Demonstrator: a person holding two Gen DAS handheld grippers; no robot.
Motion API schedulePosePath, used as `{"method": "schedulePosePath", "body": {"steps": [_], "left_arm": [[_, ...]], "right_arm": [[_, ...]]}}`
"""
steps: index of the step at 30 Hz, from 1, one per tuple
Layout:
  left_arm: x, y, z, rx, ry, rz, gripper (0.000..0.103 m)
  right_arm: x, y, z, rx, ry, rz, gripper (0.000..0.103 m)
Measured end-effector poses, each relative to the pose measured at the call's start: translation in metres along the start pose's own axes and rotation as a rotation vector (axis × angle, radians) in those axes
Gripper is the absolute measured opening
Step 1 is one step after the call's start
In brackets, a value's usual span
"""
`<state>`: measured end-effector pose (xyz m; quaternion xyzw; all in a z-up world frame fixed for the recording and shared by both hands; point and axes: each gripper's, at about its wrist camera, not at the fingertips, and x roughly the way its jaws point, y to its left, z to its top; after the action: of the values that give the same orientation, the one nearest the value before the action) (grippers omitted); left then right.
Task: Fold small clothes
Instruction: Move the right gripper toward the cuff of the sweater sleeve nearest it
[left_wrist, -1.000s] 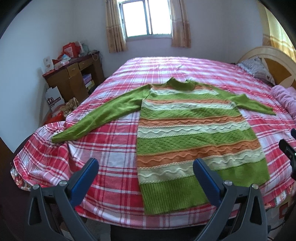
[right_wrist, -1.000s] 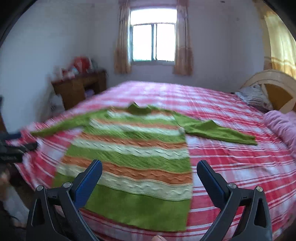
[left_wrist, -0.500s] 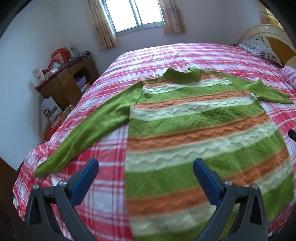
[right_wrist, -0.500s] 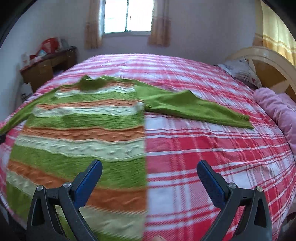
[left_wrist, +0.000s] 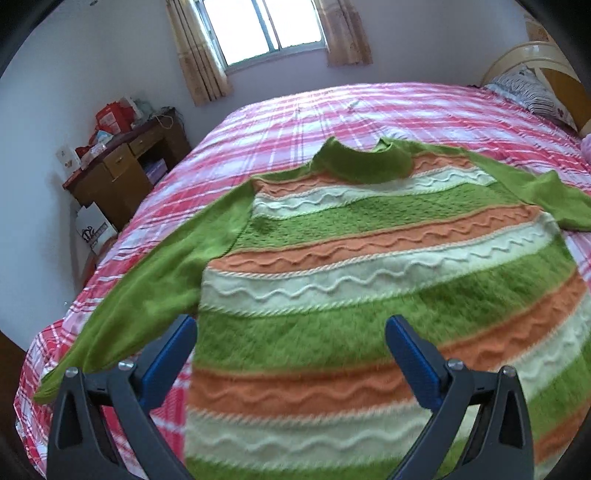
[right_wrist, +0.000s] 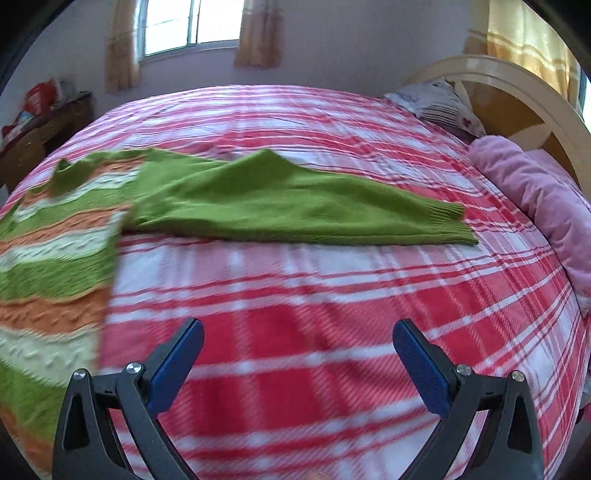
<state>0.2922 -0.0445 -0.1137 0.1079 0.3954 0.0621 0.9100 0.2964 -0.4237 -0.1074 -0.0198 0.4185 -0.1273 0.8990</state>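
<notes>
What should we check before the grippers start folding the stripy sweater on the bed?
1. Sweater lying flat, front smooth: ok.
2. Left sleeve stretched out straight: ok.
3. Right sleeve flat: not ok, it has a raised bump.
4. Left gripper open and empty: ok.
5. Right gripper open and empty: ok, it is over bare bedspread, beside the sweater.
6. Bottom hem lying straight: cannot tell, it is out of view.
</notes>
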Motion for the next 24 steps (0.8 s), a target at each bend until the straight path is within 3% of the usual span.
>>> {"method": "schedulePosePath", "body": {"steps": [13,19,24], "left_arm": [[0.057,0.003,0.021,-0.074,0.088,0.039,0.103],[0.057,0.011,0.026,-0.112,0.099,0.019,0.103],[0.057,0.024,0.033,-0.133,0.072,0.057,0.103]], "right_arm": [[0.045,-0.078,0.040,0.082,0.024,-0.091,0.102],[0.055,-0.126,0.060,0.215,-0.013,-0.040,0.102],[0.073,-0.157,0.074,0.325,0.002,0.000,0.100]]}}
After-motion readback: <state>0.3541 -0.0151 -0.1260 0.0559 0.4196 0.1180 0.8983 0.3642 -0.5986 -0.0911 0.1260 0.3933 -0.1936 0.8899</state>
